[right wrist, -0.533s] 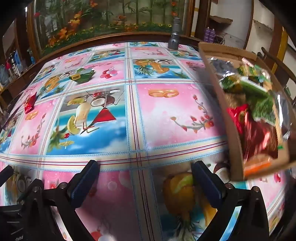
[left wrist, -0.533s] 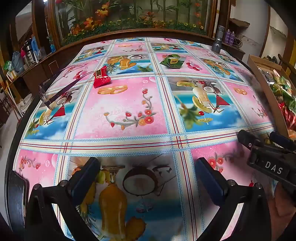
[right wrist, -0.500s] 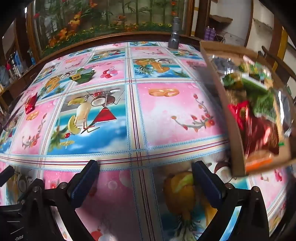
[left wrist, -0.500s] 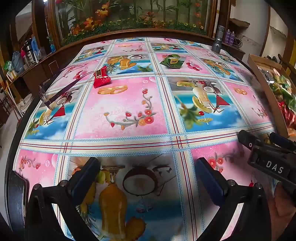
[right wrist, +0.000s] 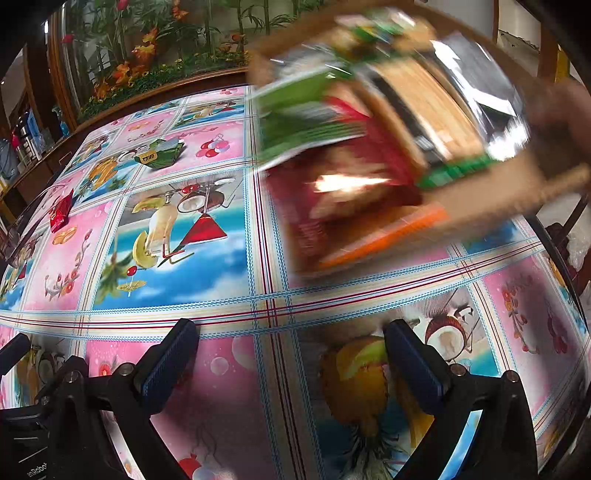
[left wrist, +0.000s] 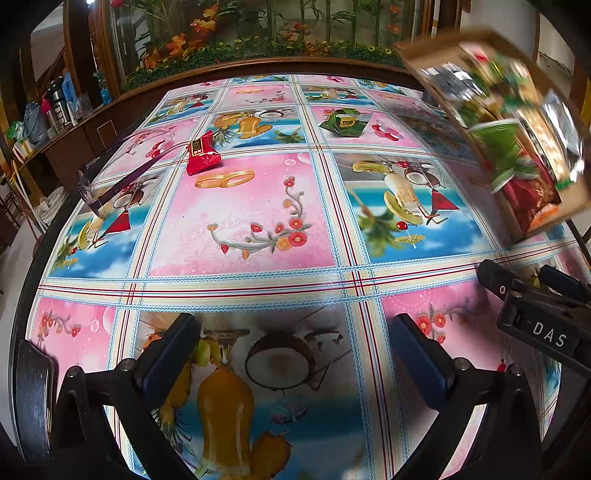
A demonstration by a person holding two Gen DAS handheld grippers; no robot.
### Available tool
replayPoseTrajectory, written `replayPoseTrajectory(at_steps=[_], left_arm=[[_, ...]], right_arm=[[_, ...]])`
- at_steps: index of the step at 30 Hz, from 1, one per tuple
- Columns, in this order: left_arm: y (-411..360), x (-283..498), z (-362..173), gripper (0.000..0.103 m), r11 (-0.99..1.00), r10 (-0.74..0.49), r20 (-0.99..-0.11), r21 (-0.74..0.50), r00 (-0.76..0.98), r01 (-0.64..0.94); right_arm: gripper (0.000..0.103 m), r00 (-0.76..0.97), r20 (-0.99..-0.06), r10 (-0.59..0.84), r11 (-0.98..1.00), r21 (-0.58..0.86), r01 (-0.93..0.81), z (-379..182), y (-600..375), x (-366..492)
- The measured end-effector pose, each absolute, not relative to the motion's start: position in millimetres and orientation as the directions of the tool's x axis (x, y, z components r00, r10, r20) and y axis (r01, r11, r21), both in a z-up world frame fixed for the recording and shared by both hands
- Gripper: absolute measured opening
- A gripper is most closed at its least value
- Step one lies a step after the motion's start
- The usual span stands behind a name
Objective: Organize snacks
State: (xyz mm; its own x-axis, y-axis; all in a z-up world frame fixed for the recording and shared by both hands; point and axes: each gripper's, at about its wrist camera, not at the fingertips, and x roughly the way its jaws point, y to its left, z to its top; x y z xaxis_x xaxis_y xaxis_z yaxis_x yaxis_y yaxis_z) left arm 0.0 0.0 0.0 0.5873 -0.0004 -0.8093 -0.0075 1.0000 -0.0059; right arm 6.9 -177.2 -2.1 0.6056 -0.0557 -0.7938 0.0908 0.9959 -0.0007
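A cardboard box (left wrist: pixel 576 199) (right wrist: pixel 498 199) full of snack bags hangs tilted and blurred above the table's right side, its open top turned toward me. A blurred hand (right wrist: pixel 561 107) seems to be at its right edge. A red packet (left wrist: pixel 201 155) (right wrist: pixel 61 212) lies at the far left of the patterned table. A green packet (left wrist: pixel 345 122) (right wrist: pixel 160 155) lies further back. My left gripper (left wrist: pixel 291 332) is open over the near edge, with nothing between its fingers. My right gripper (right wrist: pixel 291 332) is also open and empty, below the box.
A clear plastic tray (left wrist: pixel 110 173) sits at the left edge beside the red packet. A glass-fronted wooden cabinet with plants (left wrist: pixel 258 33) stands behind the table. A side shelf with bottles (left wrist: pixel 48 107) is at the far left.
The cardboard box, which lay on the table at the right, has risen, tipped and swung toward the middle. Both grippers have stayed where they were, open.
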Motion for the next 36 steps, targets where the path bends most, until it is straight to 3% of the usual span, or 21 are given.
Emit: replayPoseTrajectory(at_steps=[36], left_arm=[[1.1, 1.5, -1.9, 0.103, 1.0, -0.001, -0.809, -0.006, 0.588, -0.007]], right_arm=[[0.103, 0.601, -0.798, -0.051, 0.996, -0.001, 0.084, -0.8, -174.9, 7.4]])
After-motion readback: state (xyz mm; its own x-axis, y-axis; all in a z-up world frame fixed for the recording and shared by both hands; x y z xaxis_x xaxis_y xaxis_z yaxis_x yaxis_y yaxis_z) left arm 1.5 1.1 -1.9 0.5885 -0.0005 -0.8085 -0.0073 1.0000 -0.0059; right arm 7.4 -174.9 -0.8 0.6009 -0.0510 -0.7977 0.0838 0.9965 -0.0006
